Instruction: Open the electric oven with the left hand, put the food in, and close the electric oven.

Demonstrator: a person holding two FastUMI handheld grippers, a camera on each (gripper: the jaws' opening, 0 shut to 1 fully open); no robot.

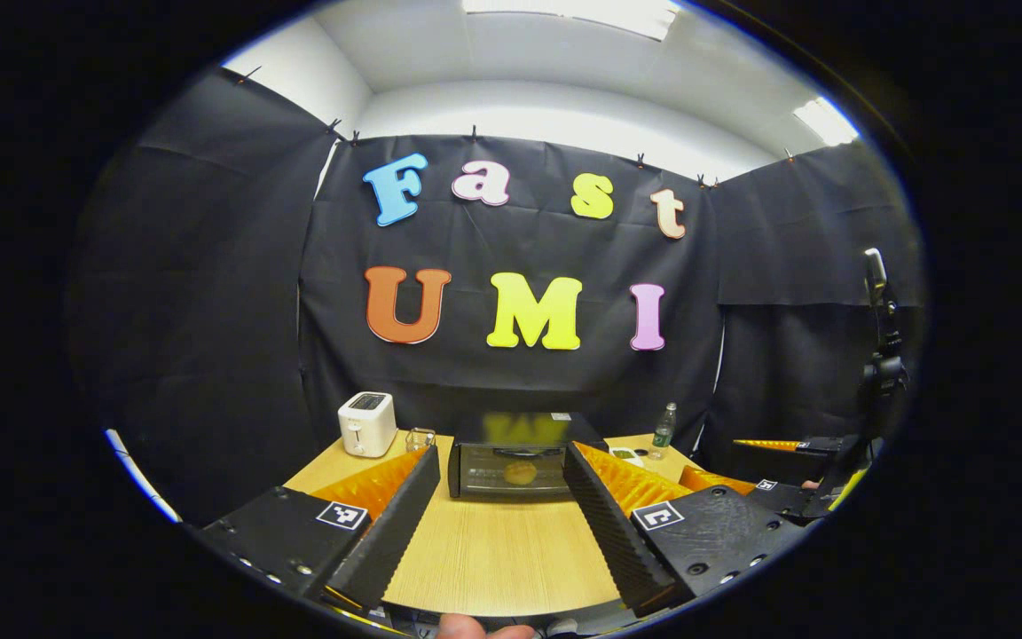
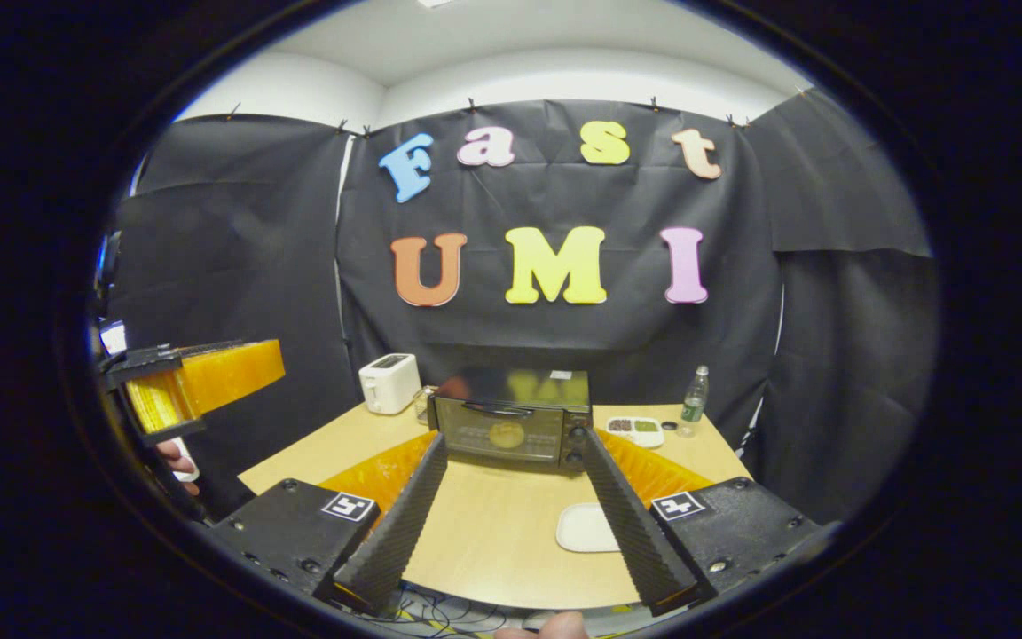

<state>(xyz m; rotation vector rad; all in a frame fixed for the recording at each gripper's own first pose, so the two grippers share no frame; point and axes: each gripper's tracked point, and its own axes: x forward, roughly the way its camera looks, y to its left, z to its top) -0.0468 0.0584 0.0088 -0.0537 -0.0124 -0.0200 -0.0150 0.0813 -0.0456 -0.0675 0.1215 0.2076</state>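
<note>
The electric oven stood at the far side of the wooden worktop, its glass door closed, with a round piece of food visible behind the glass. In the left gripper view the left tongs were spread wide and gripped nothing; the oven sat straight ahead between their fingers, well apart from the tips. The right tongs were likewise parted and empty in the right gripper view, with the oven and the food ahead and slightly to the left of their centre line, also well apart.

A white plate lay on the worktop just beside the inner edge of the right tongs' right finger, bare as far as could be seen. A white toaster stood left of the oven near the back edge, a small glass between the two. A clear bottle with a green label stood right of the oven, and a small tray of dark and green bits lay between oven and bottle.

At the left edge of the right gripper view, the left tongs hung in the air, a hand partly visible below.
</note>
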